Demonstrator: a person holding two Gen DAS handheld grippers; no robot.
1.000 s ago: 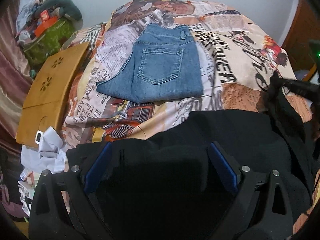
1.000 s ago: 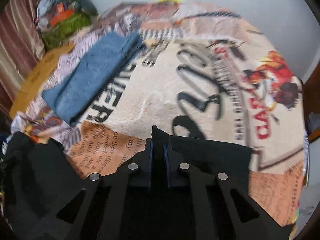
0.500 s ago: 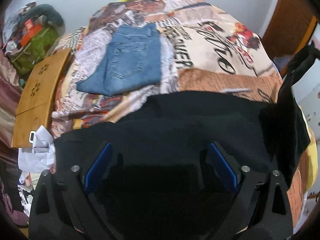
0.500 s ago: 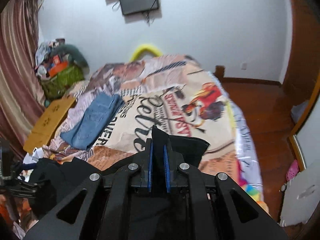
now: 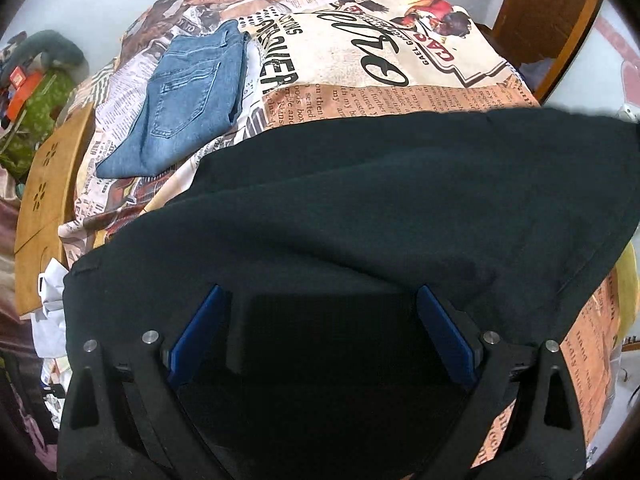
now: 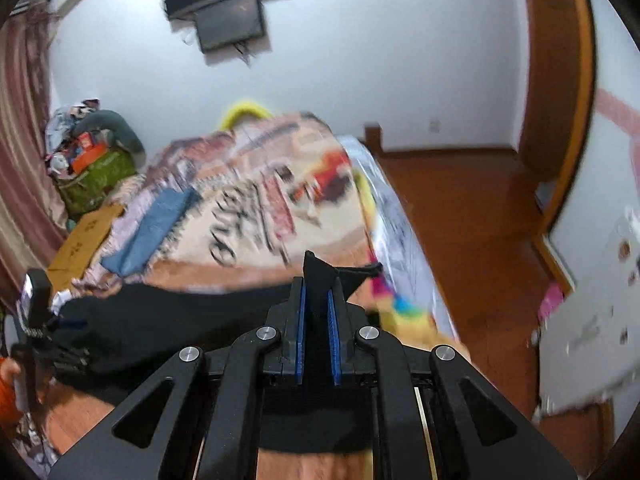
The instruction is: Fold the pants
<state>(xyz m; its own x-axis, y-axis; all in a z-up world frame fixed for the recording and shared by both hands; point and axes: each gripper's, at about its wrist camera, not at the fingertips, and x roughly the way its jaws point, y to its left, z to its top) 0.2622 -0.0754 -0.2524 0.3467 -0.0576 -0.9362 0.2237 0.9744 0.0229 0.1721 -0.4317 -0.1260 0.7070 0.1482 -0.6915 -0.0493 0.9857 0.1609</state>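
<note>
Here the black pants [image 5: 400, 200] hang stretched in the air over the near edge of the bed [image 5: 400, 92], spread wide like a sheet, with one end running off toward the bed's right edge. That span makes sense for folding: held taut, the cloth can be lowered flat rather than in a heap.

The right gripper [image 6: 317, 316] has its blue pads [image 6: 301, 332] pressed nearly together on a peak of the black fabric, which pokes up between them, so this end is lifted clear of the bed's right edge. The left gripper [image 5: 320, 312] has its pads [image 5: 196, 332] set wide apart, with dark cloth filling the space between and around them. Whether it grips anything I cannot tell; in the right wrist view the cloth seems bunched at it, but that part is blurred.

Farther up, near the bed's left edge, a pair of folded blue jeans [image 5: 192, 92] lies flat on the newspaper-print cover, probably set aside as finished. Beyond that edge sits a wooden board [image 5: 48, 184] and a green bag [image 5: 36, 120].
</note>
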